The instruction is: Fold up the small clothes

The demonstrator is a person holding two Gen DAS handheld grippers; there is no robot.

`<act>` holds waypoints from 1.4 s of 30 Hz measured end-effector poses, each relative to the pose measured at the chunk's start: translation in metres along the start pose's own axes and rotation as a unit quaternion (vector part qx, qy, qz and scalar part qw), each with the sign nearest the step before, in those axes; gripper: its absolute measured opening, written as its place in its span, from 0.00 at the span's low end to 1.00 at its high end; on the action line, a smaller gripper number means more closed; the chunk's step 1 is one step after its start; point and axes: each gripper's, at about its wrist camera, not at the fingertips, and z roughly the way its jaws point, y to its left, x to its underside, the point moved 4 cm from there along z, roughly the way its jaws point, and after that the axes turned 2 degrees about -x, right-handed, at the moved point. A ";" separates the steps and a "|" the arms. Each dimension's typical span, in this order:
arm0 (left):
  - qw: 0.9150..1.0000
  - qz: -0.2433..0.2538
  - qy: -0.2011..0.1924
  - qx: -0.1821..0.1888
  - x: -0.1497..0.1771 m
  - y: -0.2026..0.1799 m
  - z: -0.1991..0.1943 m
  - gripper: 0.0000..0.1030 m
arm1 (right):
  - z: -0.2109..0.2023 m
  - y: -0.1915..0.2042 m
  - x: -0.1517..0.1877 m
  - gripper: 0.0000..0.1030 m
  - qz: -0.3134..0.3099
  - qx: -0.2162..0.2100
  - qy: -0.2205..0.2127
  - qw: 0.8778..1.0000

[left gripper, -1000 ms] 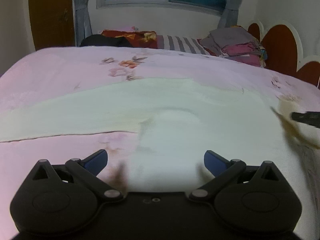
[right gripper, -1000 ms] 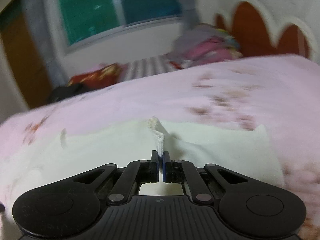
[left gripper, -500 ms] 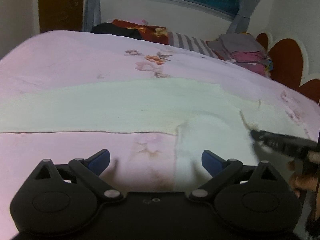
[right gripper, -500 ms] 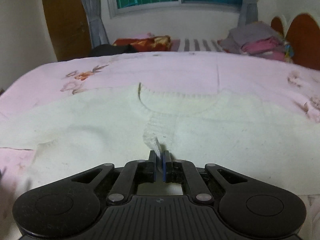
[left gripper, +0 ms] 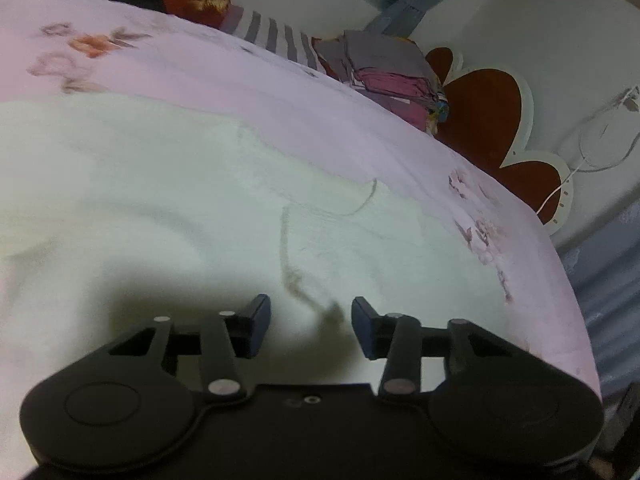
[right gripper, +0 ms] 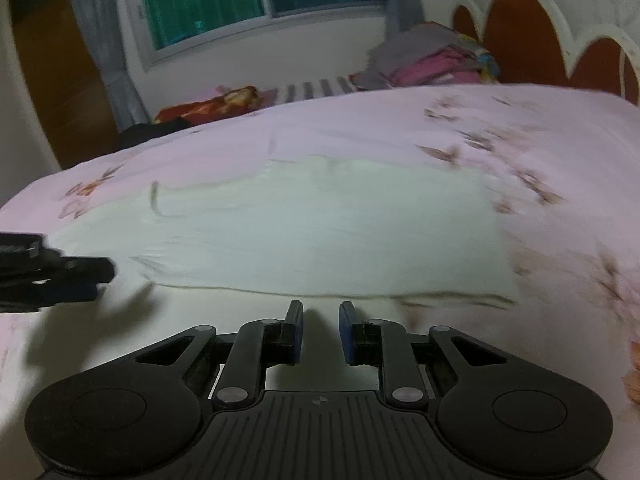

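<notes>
A cream knitted sweater [left gripper: 168, 200] lies spread on the pink floral bedsheet [left gripper: 200, 64]; it also shows in the right wrist view [right gripper: 320, 232], with one part folded over so a straight edge crosses in front of the fingers. My left gripper [left gripper: 311, 326] is open and empty, low over the sweater near a raised crease. My right gripper [right gripper: 321, 330] is open and empty, just above the sweater's near part. The left gripper's fingers [right gripper: 76, 276] show at the left edge of the right wrist view.
A stack of folded clothes [left gripper: 392, 76] sits at the head of the bed by the red and white headboard [left gripper: 492, 120]. Red and striped bedding [left gripper: 192, 0] lies along the far side. The bed's right edge [left gripper: 576, 320] drops off close by.
My right gripper has let go of the sweater's edge and opened. My left gripper has moved right over the sweater and narrowed its opening. The sweater now lies with a folded edge.
</notes>
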 end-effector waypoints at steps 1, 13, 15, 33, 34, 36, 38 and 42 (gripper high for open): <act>1.000 -0.002 0.001 0.000 -0.002 -0.003 0.007 0.35 | 0.001 -0.006 -0.001 0.20 0.007 0.000 0.002 1.000; 0.999 0.016 -0.052 0.000 -0.025 0.011 -0.024 0.03 | 0.001 -0.029 -0.006 0.20 0.054 -0.006 -0.003 0.999; 0.998 0.014 -0.067 -0.013 -0.030 0.029 -0.041 0.03 | 0.002 -0.028 -0.006 0.20 0.051 -0.004 -0.002 0.999; 0.996 -0.016 -0.073 -0.046 -0.017 0.092 -0.070 0.03 | 0.002 -0.019 -0.004 0.20 0.012 0.012 0.008 1.000; 0.996 -0.015 -0.072 -0.046 -0.017 0.093 -0.069 0.03 | -0.002 -0.014 -0.004 0.20 -0.002 0.002 0.009 1.000; 0.996 -0.012 -0.071 -0.046 -0.017 0.094 -0.068 0.03 | -0.017 -0.005 -0.003 0.20 -0.021 -0.018 -0.007 1.000; 0.996 -0.012 -0.074 -0.046 -0.017 0.095 -0.068 0.03 | -0.030 -0.007 -0.005 0.20 -0.007 -0.016 -0.029 0.999; 0.995 -0.007 -0.082 -0.054 -0.013 0.096 -0.071 0.03 | -0.028 -0.022 -0.018 0.07 0.030 0.009 -0.045 0.998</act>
